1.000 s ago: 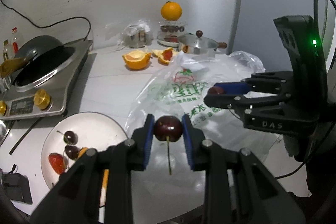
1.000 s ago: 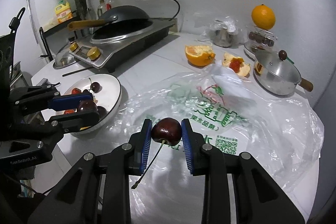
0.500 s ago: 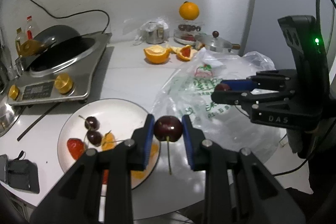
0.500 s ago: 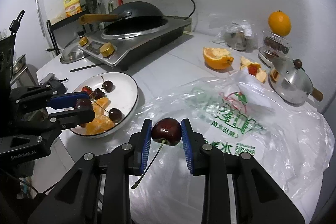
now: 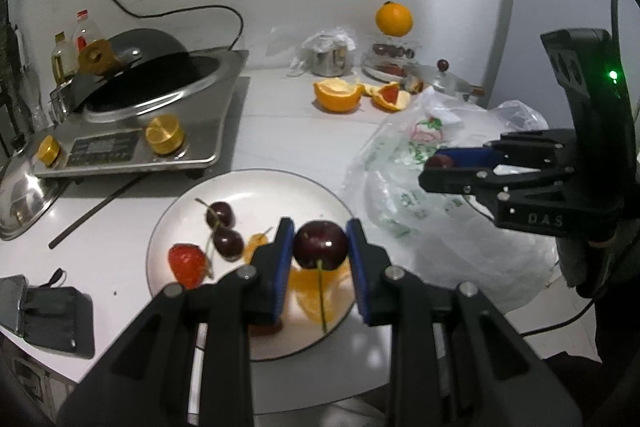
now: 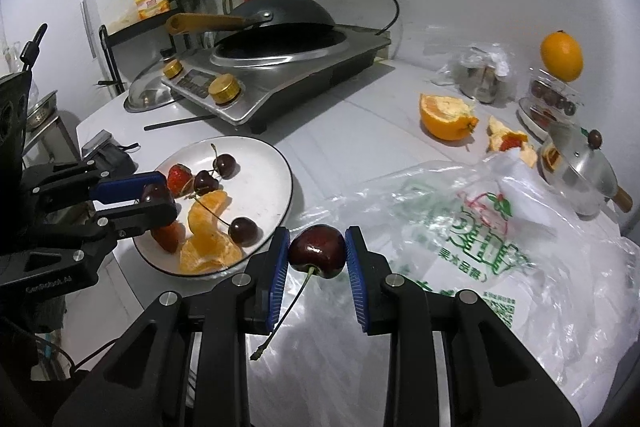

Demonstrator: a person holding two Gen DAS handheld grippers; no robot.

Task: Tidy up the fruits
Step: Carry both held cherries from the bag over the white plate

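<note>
- Left wrist view: left tongs [image 5: 320, 245] closed on a dark cherry [image 5: 320, 244], blue pads at its sides, stem hanging down, poised over the near part of the white plate [image 5: 256, 187].
- Right wrist view: right tongs [image 6: 317, 255] clamped on a second cherry [image 6: 317, 255], above the plastic bag [image 6: 480, 227], just beside the plate's rim.
- On the plate already: cherries, a strawberry [image 5: 185, 264], orange segments [image 6: 208, 227].
- Probably light, smooth, slippery, easily bruised; best held gently across the widest part, never by the thin stem.
- Height above the plate hard to judge through the fisheye; round fruit likely to roll once released.
</note>
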